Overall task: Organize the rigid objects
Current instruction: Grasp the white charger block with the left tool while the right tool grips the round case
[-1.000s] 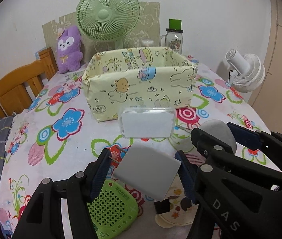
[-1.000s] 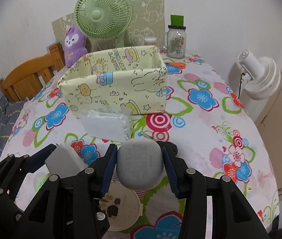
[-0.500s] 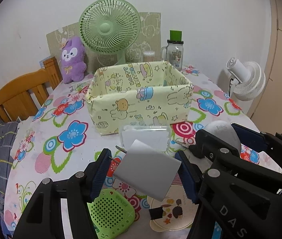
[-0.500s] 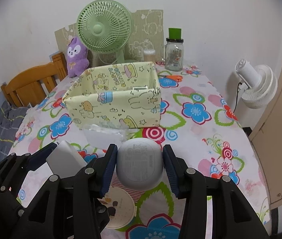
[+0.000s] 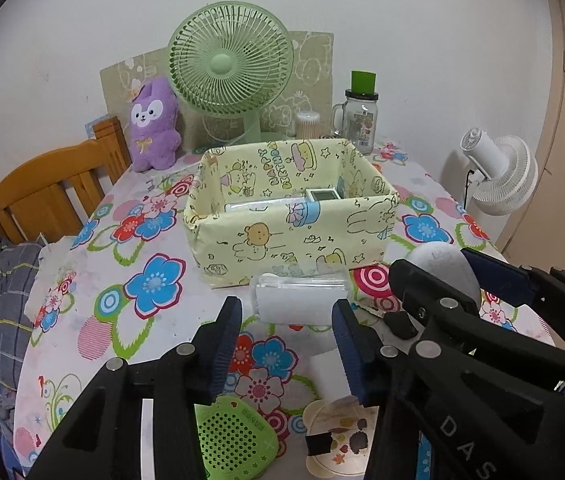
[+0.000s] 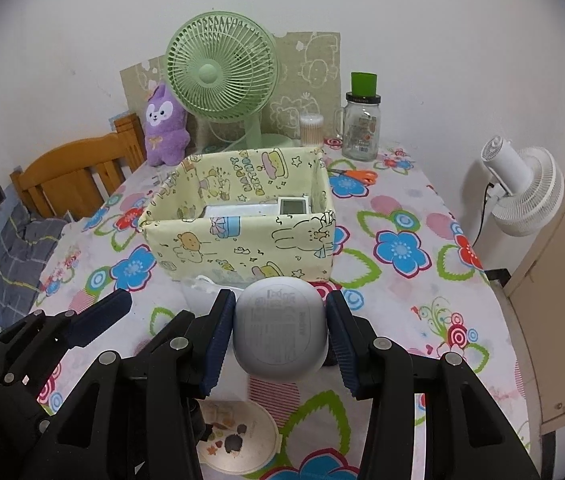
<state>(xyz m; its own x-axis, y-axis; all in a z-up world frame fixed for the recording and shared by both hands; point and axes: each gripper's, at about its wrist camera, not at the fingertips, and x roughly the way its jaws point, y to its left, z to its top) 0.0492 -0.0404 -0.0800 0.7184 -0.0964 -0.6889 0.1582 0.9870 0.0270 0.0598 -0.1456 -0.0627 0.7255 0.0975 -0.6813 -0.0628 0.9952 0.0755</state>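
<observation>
– Left gripper (image 5: 286,316): what is it doing?
– Its jaws are closing with nothing between them. The right gripper (image 6: 280,320) is clamped on a rounded grey case (image 6: 281,332), one pad on each side, held in the air on the near side of the box.
– Which box?
– The yellow cartoon-print box (image 5: 290,216), standing on the flowered bench (image 5: 122,240). A small white screen device (image 5: 322,195) lies inside at its right end.
– And outside it?
– A clear plastic case (image 5: 298,300) sits just in front of the box's near wall. Nearer the camera than that, a flat white block (image 5: 326,376) lies on the bench beneath the left gripper's right finger. A green perforated piece (image 5: 234,440) and a round printed disc (image 5: 342,440) lie closest to the camera.
</observation>
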